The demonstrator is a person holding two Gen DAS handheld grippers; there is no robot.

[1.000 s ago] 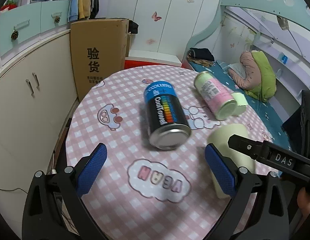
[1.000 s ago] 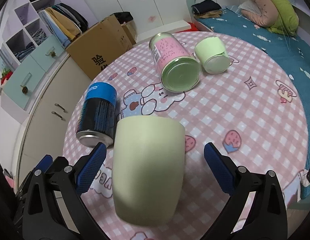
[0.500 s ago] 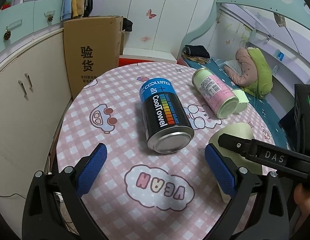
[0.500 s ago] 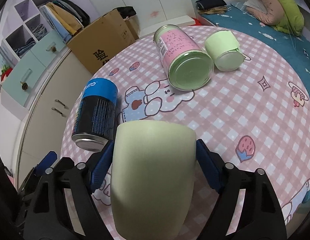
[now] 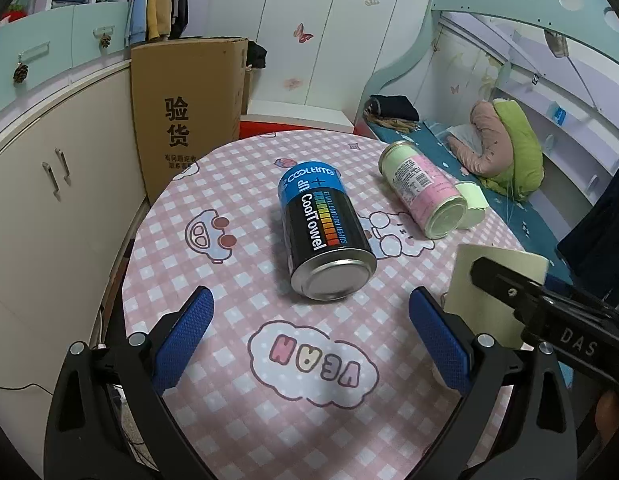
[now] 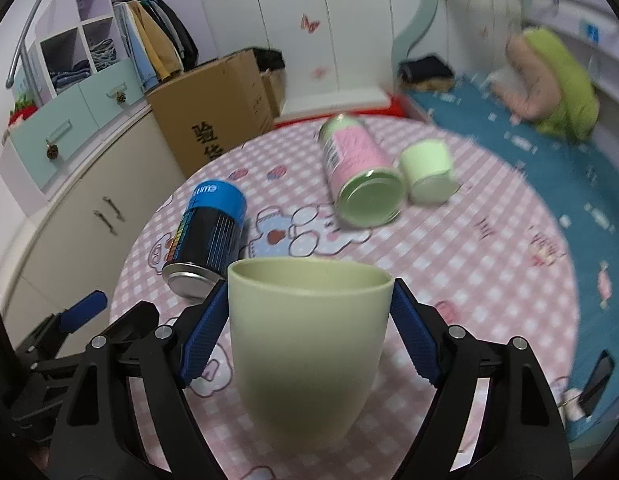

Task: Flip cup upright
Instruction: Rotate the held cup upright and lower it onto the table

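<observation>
The cup point(image 5: 489, 300), pale green, shows at the right of your left wrist view, partly hidden behind the black arm of your right gripper point(image 5: 509, 292), whose grip cannot be judged from here. Your left gripper point(image 5: 309, 336) hangs above the near part of the round table point(image 5: 237, 400) with its blue pads wide apart and nothing between them. Bare checked cloth lies below it; the table's left edge drops off toward the cabinets point(image 5: 61, 184). The black and blue can point(image 5: 323, 236) lies on its side just ahead, the pink can point(image 5: 423, 192) farther right, with the small green cup point(image 5: 471, 204) touching it.

In your right wrist view the cup point(image 6: 309, 344) sits between the right gripper point(image 6: 309, 336) pads, both pressed against its walls near the rim. Its mouth faces up; the wall is smooth and tapers downward. The black and blue can point(image 6: 209, 240) lies close on the left; the pink can point(image 6: 357, 176) and small green cup point(image 6: 427, 172) lie well ahead. Open cloth runs right to the table point(image 6: 489, 280) edge beside the bed point(image 6: 549, 168).
</observation>
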